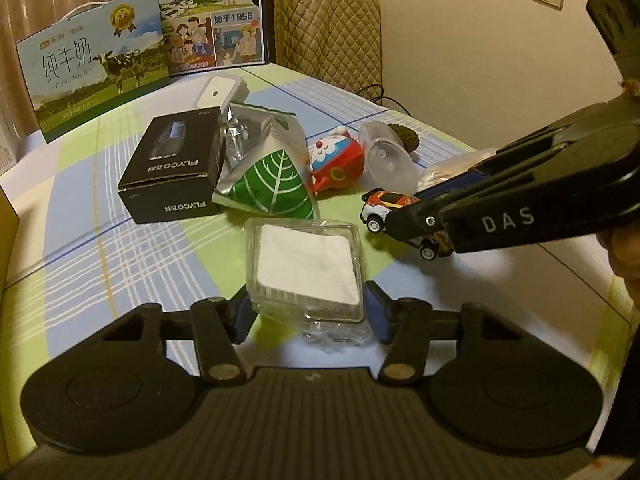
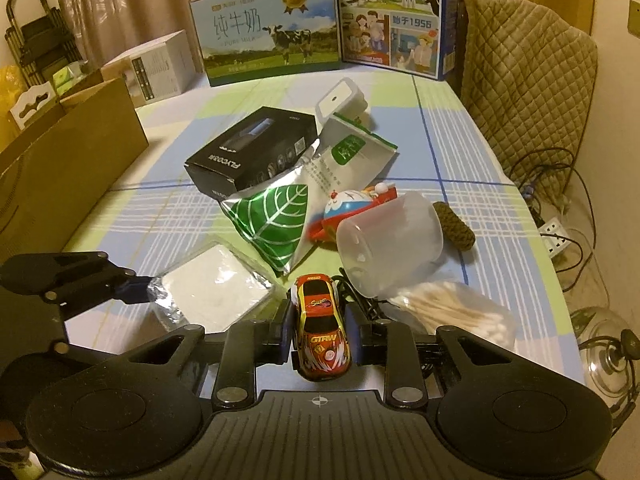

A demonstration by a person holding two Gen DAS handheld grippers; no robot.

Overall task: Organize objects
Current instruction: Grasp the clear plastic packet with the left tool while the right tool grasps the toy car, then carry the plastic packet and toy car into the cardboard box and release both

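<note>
A clear plastic box with a white pad inside [image 1: 306, 266] lies on the checked tablecloth [image 1: 120, 248]. My left gripper [image 1: 308, 314] is shut on it, a blue pad pressing each side. In the right wrist view that box [image 2: 212, 292] sits at the left, with the left gripper [image 2: 146, 290] against its edge. A red and yellow toy car [image 2: 322, 328] is between the pads of my right gripper [image 2: 320, 330], which is shut on it. From the left wrist view the right gripper [image 1: 412, 216] reaches in from the right, over the car [image 1: 380, 206].
Behind lie a black FLYCO box [image 2: 248, 152], a green leaf foil pouch [image 2: 276, 220], a cartoon toy [image 2: 352, 204], a tipped clear cup [image 2: 388, 240] and a bag of cotton swabs [image 2: 460, 312]. Milk cartons [image 2: 264, 32] stand at the back, a cardboard box [image 2: 68, 160] at the left.
</note>
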